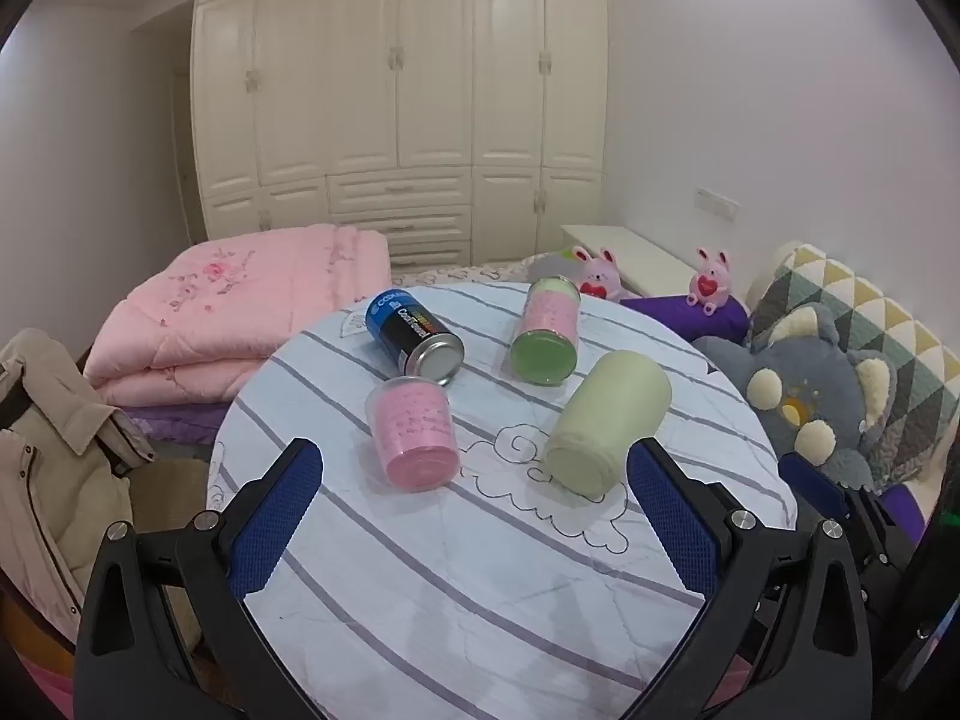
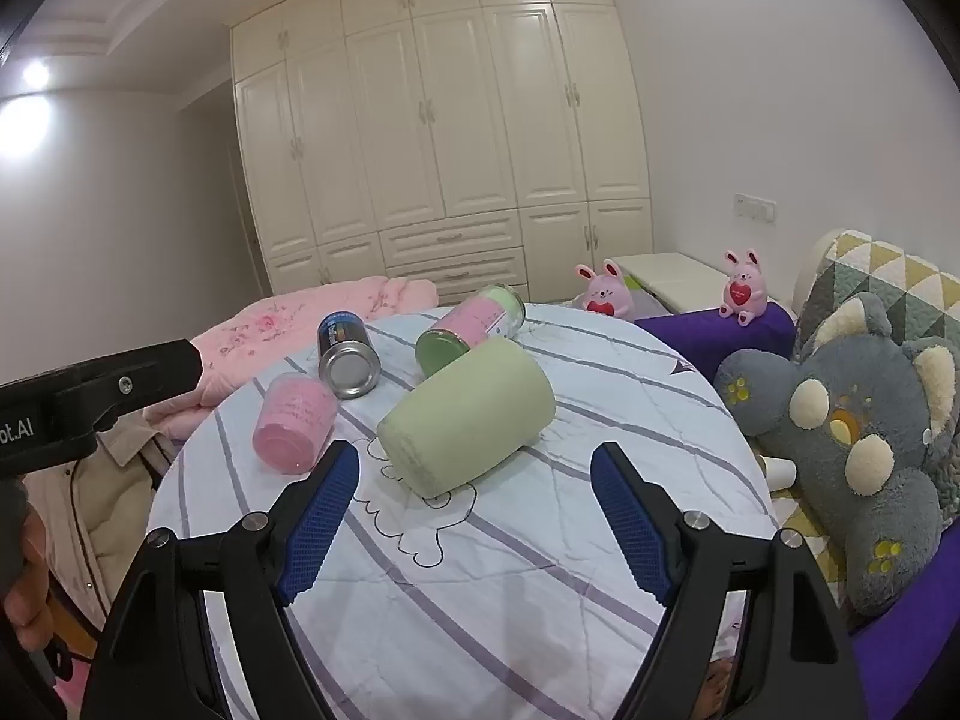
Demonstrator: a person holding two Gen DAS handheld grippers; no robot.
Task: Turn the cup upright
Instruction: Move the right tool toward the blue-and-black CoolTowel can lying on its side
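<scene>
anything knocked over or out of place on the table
All four containers lie on their sides: the pale green cup, pink cup, metal can and green-and-pink jar. None upright; nothing visibly spilled.

A home bedroom: cream wardrobe (image 1: 399, 90), folded pink quilt (image 1: 240, 324) (flower-embroidered), plush toys (image 2: 852, 438) along the wall.

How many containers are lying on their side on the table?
4. The pale green cup lies nearest the right tongs; the pink cup lies left of it; the can and the green-pink cup lie behind. None seems hidden.
</scene>
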